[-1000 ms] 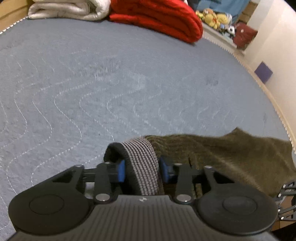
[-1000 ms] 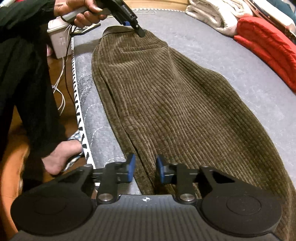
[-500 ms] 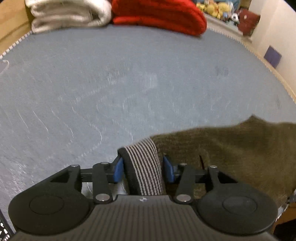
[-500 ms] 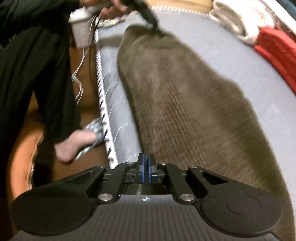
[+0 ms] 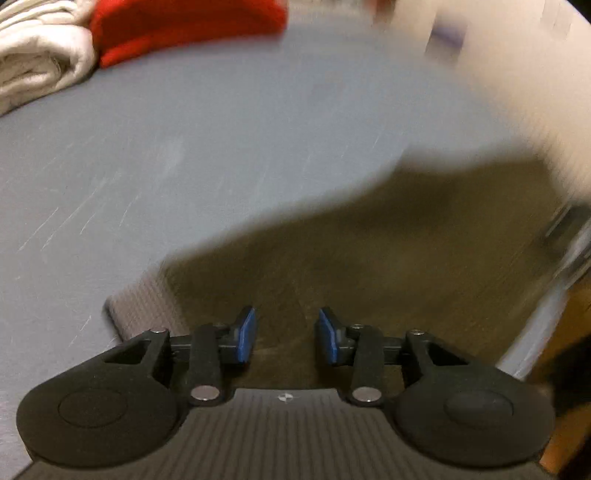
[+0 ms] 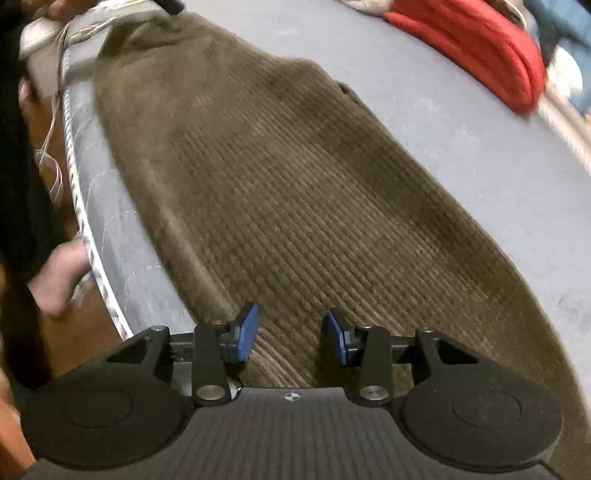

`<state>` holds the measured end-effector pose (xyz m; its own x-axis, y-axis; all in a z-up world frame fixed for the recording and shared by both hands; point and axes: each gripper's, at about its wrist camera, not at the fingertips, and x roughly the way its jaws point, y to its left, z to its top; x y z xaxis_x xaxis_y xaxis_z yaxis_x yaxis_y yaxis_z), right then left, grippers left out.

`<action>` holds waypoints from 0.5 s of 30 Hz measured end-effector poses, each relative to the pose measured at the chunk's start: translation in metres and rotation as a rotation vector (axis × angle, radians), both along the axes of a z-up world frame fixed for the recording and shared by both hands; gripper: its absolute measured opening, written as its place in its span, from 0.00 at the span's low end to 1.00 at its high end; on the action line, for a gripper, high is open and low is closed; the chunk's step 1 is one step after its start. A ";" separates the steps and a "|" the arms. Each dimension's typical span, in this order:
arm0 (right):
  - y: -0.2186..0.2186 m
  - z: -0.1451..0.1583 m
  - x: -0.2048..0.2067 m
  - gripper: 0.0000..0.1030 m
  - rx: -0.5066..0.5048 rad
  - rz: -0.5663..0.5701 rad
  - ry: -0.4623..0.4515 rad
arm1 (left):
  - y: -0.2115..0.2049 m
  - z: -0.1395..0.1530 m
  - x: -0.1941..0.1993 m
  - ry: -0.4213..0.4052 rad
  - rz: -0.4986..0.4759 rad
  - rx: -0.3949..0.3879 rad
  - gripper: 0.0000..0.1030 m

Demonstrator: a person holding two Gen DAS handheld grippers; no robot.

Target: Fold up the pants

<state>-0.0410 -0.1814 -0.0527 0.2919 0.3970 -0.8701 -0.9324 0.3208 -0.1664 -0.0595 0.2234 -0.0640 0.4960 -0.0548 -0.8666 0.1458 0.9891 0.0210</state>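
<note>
Left wrist view, heavily blurred. White folded blanket [image 5: 33, 62] is sitting at the bed's far left corner, red folded blanket [image 5: 177, 27] touching it on the right. Grey quilted bedspread [image 5: 184, 147] is filling the middle. Left gripper [image 5: 286, 334] is hovering with its blue-padded fingers spread apart, nothing between them. Under it the brown corduroy pants [image 5: 369, 251] are lying flat near the bed's right edge, striped grey waistband lining [image 5: 144, 310] showing at their left end.

Right wrist view. A bare foot [image 6: 59, 280] is standing on the floor off the bed's left edge. The pants [image 6: 295, 192] are stretching lengthwise along that edge, from the near end toward the far left corner. Right gripper [image 6: 291, 332] is hovering over the near end, fingers spread, gripping nothing. Bedspread [image 6: 480, 147] is lying bare to the right; red blanket [image 6: 472, 44] at the far right.
</note>
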 end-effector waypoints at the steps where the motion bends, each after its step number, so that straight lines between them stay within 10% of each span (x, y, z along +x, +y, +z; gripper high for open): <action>1: -0.002 0.002 0.000 0.42 0.006 0.001 0.006 | -0.007 -0.004 0.001 0.000 -0.031 0.048 0.32; 15: -0.121 0.030 0.049 0.45 0.016 -0.478 -0.188 | -0.128 0.024 0.021 -0.131 -0.314 -0.014 0.44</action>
<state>0.0078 -0.3021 -0.0223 0.5948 0.1942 -0.7801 -0.6355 0.7079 -0.3083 -0.0385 0.0957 -0.0399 0.5599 -0.2337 -0.7949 0.4405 0.8965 0.0466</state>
